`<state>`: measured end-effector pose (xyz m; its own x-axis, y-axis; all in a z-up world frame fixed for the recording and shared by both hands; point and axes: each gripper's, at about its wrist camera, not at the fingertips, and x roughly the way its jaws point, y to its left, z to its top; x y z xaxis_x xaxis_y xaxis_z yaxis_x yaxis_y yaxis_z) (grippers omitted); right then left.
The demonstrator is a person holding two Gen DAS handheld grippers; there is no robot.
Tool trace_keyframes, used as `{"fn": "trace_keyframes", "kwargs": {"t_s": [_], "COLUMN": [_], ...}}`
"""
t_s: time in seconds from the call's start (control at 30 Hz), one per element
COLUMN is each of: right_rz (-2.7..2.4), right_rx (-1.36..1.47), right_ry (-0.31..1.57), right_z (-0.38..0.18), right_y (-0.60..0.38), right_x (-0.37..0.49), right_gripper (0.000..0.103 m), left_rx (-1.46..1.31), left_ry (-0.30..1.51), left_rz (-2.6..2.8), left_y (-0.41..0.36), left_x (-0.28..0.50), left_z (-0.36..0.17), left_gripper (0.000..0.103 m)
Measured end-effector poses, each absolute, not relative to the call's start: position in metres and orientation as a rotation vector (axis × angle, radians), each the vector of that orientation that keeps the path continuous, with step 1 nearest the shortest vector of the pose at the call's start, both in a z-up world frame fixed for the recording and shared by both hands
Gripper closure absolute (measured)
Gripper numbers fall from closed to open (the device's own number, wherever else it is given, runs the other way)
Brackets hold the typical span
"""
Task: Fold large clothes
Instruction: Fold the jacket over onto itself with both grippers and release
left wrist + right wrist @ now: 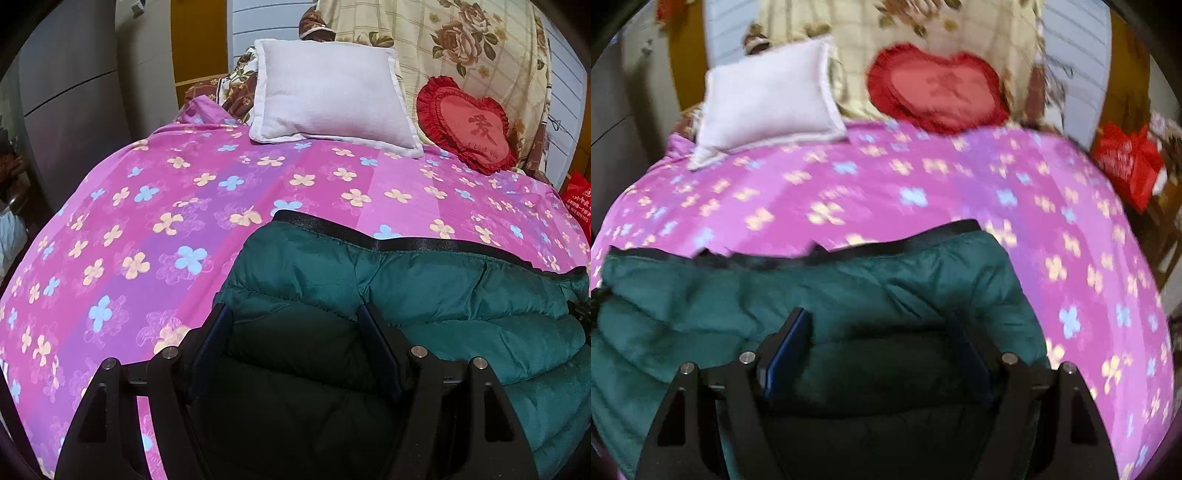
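A dark green puffy jacket (424, 288) with a black hem band lies folded in layers on the pink flowered bed sheet (147, 221). My left gripper (295, 314) is open, its fingers spread just above the jacket's left part. In the right wrist view the same jacket (812, 280) lies on the sheet (960, 184). My right gripper (882, 321) is open over the jacket's right part. Nothing is held between either pair of fingers. The right wrist view is blurred.
A white pillow (328, 96) and a red heart cushion (469, 125) lean at the head of the bed against a cream floral blanket (480, 44). A red bag (1126, 162) stands beside the bed on the right. Grey cabinets (74, 103) stand on the left.
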<state>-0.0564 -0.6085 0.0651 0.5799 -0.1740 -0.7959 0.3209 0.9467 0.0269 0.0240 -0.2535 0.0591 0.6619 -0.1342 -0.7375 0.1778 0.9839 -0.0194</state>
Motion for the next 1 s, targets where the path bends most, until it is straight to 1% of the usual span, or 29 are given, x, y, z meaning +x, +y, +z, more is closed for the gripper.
{"fn": "trace_keyframes", "kwargs": {"t_s": [0.2, 0.37, 0.53, 0.63, 0.8, 0.93, 1.0], "right_rz": [-0.297, -0.291, -0.260, -0.287, -0.307, -0.314, -0.311], "right_rx": [0.223, 0.238, 0.270, 0.262, 0.265, 0.271, 0.283], "right_ry": [0.895, 0.870, 0.804, 0.787, 0.813, 0.820, 0.788], "right_z": [0.046, 0.060, 0.081, 0.072, 0.051, 0.056, 0.066], "right_y": [-0.615, -0.611, -0.606, -0.610, -0.616, -0.616, -0.613], "right_x": [-0.054, -0.067, -0.106, -0.122, -0.116, -0.118, -0.130], "right_gripper": [0.021, 0.021, 0.021, 0.021, 0.018, 0.018, 0.017], "left_rx": [0.066, 0.059, 0.047, 0.048, 0.043, 0.019, -0.011], "left_ry": [0.829, 0.829, 0.824, 0.821, 0.823, 0.839, 0.842], "left_rz": [-0.170, -0.174, -0.179, -0.179, -0.182, -0.217, -0.234], "left_y": [-0.256, -0.256, -0.255, -0.255, -0.253, -0.242, -0.232], "left_x": [0.027, 0.026, 0.026, 0.026, 0.026, 0.019, 0.011], "left_z": [0.056, 0.055, 0.053, 0.053, 0.054, 0.064, 0.072], "left_gripper": [0.049, 0.049, 0.048, 0.048, 0.048, 0.048, 0.048]}}
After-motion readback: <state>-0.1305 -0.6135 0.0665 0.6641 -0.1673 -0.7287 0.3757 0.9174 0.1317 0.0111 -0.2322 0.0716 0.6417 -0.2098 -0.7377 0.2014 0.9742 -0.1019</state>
